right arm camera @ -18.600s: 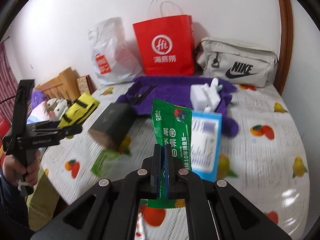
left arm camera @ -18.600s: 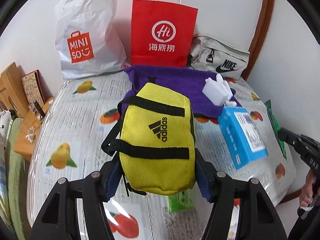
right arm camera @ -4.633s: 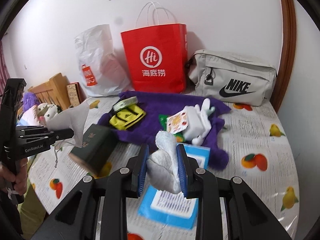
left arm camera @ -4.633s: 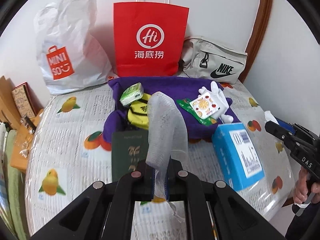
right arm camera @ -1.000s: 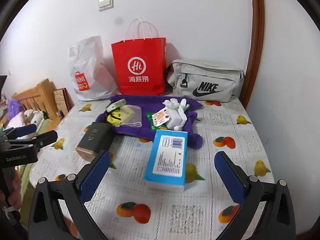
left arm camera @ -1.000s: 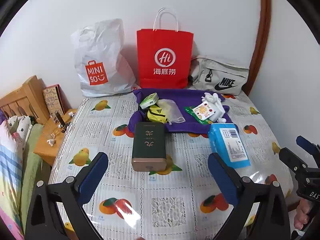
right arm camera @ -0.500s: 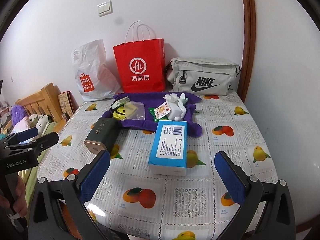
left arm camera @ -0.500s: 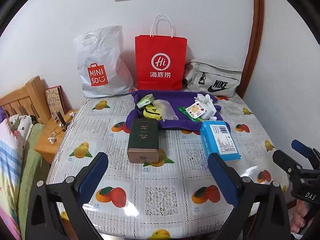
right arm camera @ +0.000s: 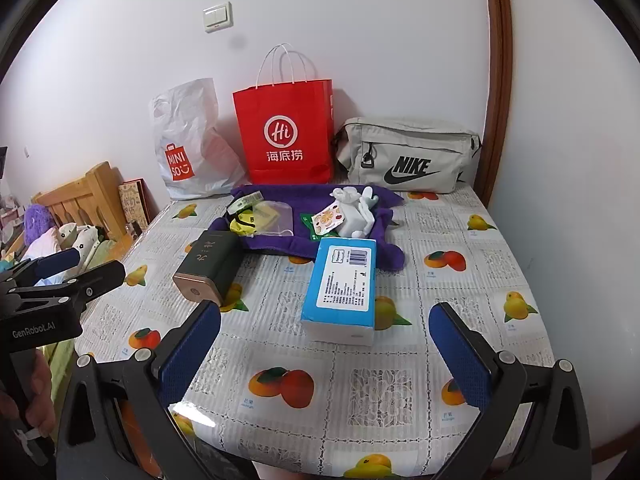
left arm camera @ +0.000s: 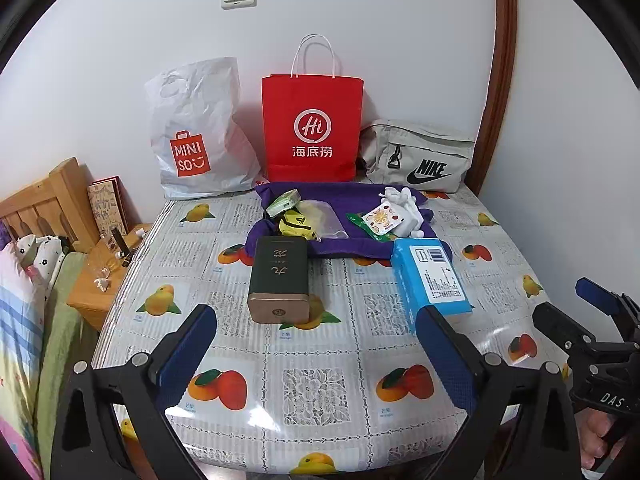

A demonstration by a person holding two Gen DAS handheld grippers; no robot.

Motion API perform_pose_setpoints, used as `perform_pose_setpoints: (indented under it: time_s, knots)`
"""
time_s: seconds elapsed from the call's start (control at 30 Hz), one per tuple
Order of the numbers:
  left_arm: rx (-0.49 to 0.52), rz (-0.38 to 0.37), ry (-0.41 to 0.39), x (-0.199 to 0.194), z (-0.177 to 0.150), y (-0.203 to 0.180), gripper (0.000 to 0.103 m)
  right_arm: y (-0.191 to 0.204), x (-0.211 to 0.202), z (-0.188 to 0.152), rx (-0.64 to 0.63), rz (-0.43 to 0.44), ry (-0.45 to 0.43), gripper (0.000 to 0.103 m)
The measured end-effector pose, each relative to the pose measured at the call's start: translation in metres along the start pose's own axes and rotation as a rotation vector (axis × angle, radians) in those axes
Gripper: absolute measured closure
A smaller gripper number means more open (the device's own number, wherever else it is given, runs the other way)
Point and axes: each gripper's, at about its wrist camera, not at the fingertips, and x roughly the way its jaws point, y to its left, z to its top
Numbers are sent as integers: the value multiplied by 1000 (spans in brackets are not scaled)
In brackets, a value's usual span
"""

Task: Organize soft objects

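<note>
Soft objects — a yellow pouch (left arm camera: 295,225), a mesh bag (left arm camera: 323,218), a white plush toy (left arm camera: 406,208) and packets — are lying gathered on a purple towel (left arm camera: 360,196) at the table's (left arm camera: 312,392) far end. Both the left gripper (left arm camera: 316,344) and right gripper (right arm camera: 324,344) are hovering near the front edge — jaws spread wide, holding nothing.

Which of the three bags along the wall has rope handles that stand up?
The red paper bag in the middle. The white plastic bag on its left has only a cut-out grip, and the grey Nike bag lies low.
</note>
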Motion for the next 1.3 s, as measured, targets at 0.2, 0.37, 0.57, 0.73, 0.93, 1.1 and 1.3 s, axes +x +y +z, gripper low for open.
perform_pose_setpoints:
  time_s: [0.2,0.37,0.57,0.73,0.93,1.1,1.3]
  knots:
    - [2,2,0,-1,0,0,2,1,-3,-1,-1,0,-5,0]
    - [10,2,-1,-3,0,-1,2,1,-4,-1,-2,2,-6,0]
    - [8,-1,-2,-5,-1,-1,2,-1,-6,-1,0,5,-10,0]
    - [8,-5,0,-5,-2,-1,2,-2,-7,-1,3,5,-9,0]
    - [7,-6,-1,-7,-3,0,2,-2,-8,-1,2,3,-8,0]
    - [6,-8,1,-7,-3,1,2,-1,-8,-2,1,2,-5,0]
    - [6,-8,2,-7,-4,1,2,0,-8,-2,1,-1,-5,0]
